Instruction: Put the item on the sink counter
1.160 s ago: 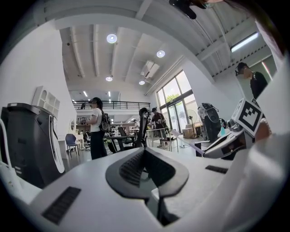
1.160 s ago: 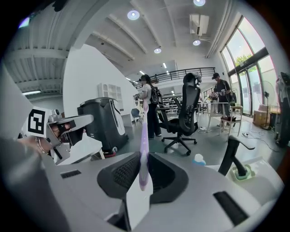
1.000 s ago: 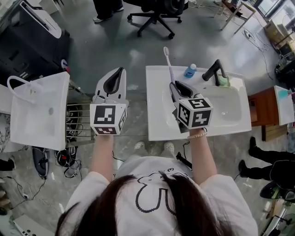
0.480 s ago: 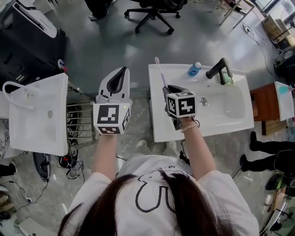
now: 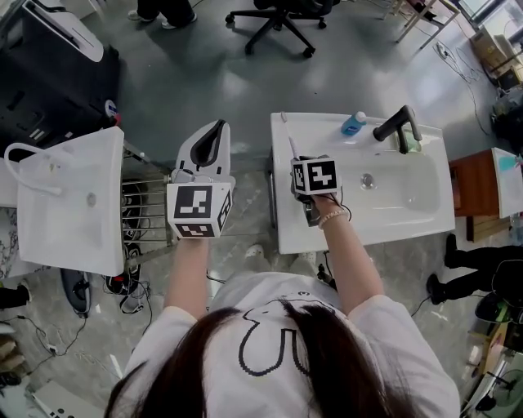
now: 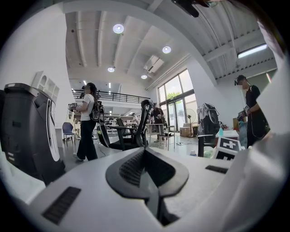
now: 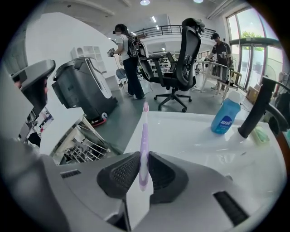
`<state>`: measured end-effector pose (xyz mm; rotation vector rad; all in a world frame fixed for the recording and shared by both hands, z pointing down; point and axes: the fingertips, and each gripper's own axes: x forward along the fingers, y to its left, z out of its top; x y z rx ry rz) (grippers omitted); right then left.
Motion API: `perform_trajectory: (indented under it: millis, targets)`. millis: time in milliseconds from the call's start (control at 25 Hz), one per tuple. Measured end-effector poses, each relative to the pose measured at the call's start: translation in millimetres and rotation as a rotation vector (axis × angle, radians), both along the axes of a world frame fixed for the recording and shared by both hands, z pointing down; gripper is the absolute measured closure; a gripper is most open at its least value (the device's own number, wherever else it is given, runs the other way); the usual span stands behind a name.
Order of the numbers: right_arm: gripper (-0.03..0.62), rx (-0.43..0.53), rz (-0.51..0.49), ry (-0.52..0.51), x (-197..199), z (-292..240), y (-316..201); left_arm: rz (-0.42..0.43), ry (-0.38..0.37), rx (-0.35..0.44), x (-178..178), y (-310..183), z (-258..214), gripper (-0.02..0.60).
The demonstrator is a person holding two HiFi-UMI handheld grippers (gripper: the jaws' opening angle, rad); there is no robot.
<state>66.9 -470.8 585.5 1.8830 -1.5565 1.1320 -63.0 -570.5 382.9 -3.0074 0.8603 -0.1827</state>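
A purple-and-white toothbrush (image 7: 144, 136) stands between the pads of my right gripper (image 7: 143, 174), which is shut on its handle. Its head points away over the left end of the white sink counter (image 7: 190, 136). In the head view the toothbrush (image 5: 289, 140) sticks out ahead of my right gripper (image 5: 296, 160), above the counter's left part (image 5: 286, 220). My left gripper (image 5: 206, 143) hangs over the floor gap left of the sink. Its jaws (image 6: 146, 170) are shut with nothing in them.
A blue bottle (image 5: 353, 123), a black faucet (image 5: 398, 126) and a green soap (image 7: 261, 134) sit along the counter's back. A second white basin (image 5: 69, 196) and a wire rack (image 5: 143, 212) stand at the left. A black machine (image 5: 49, 65) and an office chair (image 5: 274, 12) lie beyond.
My right gripper has carried the toothbrush left and nearer, from beside the basin to the counter's left end. The left gripper has stayed about where it was.
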Motion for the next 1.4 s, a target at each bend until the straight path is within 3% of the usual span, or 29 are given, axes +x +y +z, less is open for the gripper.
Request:
perform_trajectory:
  millis: [360, 680, 760, 1000, 1400]
  targets:
    - [0.516, -0.105, 0.004, -0.016, -4.0, 24.8, 4.6, -0.003, -0.011, -0.017, -2.7, -6.0, 7.8, 0.574]
    - [0.514, -0.112, -0.012, 0.027, -3.6, 29.2, 1.7, -0.009, -0.006, -0.018, -4.1, -7.9, 7.0, 0.574]
    - [0.503, -0.106, -0.018, 0.020, -4.9, 28.7, 1.7, -0.008, -0.007, -0.016, -3.5, -6.8, 6.2, 0.574]
    - [0.348, -0.063, -0.031, -0.033, -9.1, 21.5, -0.2, -0.004, -0.004, -0.017, 0.9, -4.3, 2.2, 0.574]
    - [0.338, 0.065, -0.046, -0.037, 4.4, -25.9, 17.9, -0.027, 0.024, -0.009, 13.0, 12.5, -15.7, 0.574]
